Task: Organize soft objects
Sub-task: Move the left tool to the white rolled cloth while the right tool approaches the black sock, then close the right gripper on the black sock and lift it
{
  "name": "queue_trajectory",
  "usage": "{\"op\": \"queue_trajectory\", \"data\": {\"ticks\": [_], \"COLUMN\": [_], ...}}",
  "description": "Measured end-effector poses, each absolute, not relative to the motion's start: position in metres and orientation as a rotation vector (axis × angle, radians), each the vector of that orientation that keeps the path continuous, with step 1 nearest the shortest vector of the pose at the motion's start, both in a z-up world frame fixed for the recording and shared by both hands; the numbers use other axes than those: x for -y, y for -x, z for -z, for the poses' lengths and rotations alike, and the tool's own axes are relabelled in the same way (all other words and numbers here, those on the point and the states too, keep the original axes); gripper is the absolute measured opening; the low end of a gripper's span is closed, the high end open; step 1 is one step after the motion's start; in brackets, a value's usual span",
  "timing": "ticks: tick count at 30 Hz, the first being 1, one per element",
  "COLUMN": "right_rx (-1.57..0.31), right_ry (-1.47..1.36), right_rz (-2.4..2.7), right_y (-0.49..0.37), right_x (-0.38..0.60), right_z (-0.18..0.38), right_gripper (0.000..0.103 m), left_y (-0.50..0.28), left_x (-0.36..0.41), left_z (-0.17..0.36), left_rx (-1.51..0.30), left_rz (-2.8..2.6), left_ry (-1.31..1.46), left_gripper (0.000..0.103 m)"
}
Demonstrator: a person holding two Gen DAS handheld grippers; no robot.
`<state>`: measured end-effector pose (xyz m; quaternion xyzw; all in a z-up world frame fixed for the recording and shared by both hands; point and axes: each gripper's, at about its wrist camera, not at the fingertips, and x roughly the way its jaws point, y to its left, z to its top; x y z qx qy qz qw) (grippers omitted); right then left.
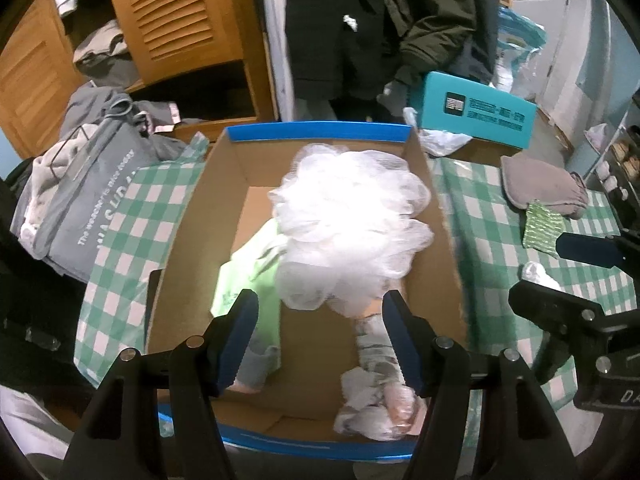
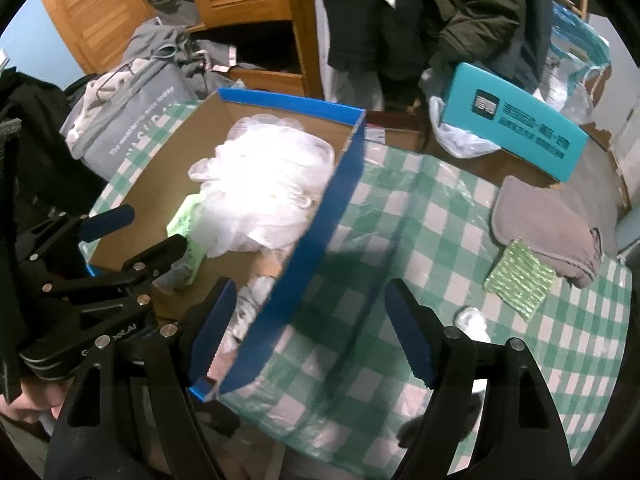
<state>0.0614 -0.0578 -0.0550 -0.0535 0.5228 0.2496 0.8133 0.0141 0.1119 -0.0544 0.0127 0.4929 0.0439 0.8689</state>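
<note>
Half-hidden green cloth (image 1: 256, 276) under white loofah (image 1: 352, 224), box (image 1: 316, 133)

The cardboard box (image 1: 320, 240) is viewed steeply from close above by the left wrist camera. The checked surface (image 2: 420, 240) beside it is viewed likewise from the right; box and surface are shared.

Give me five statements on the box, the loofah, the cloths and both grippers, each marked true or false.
1. The white loofah lies inside the box. True.
2. The left gripper grips the loofah. False: its jaws are open and empty.
3. The grey cloth lies on the table outside the box. True.
4. The green sponge is in the box. False: it lies beside the grey cloth.
5. The right gripper is shut. False: it is open, above the box's blue wall.
</note>
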Motion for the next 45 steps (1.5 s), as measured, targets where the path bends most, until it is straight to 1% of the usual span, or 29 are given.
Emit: {"op": "queue_trajectory", "data": {"ticks": [14,27,31,40,45], "right_rx": [-1.126,-1.156,-1.177,-1.243,-1.292], "right_ry": [0.087,0.038,0.027,-0.021,-0.044], "right_rz": [-0.457,-0.344,-0.310,-0.254,-0.223], "right_y": [-0.056,-0.053,-0.046,-0.036,-0.033], "right_x": [0.105,0.168,0.188,0.223,0.233], "right_z": [0.057,0.069,0.078,0.107,0.129], "right_gripper": [0.078,0.079,0.081,0.081,0.081], "left_y": [-0.015,-0.018,-0.020,-0.012,-0.008], "left_x": [-0.064,-0.010,0.005,0.040,0.057], "left_z": [0.055,0.062,0.070,0.085,0.103], "left_rx": [-1.036,-1.056,-1.070,-1.102,-1.138], "left_rz": [0.003,0.095,0.115,0.165,0.180], "left_ry": [-0.078,-0.130,-0.130,-0.190,-0.235], "left_gripper": [0.066,0.066,0.066,0.066,0.066]}}
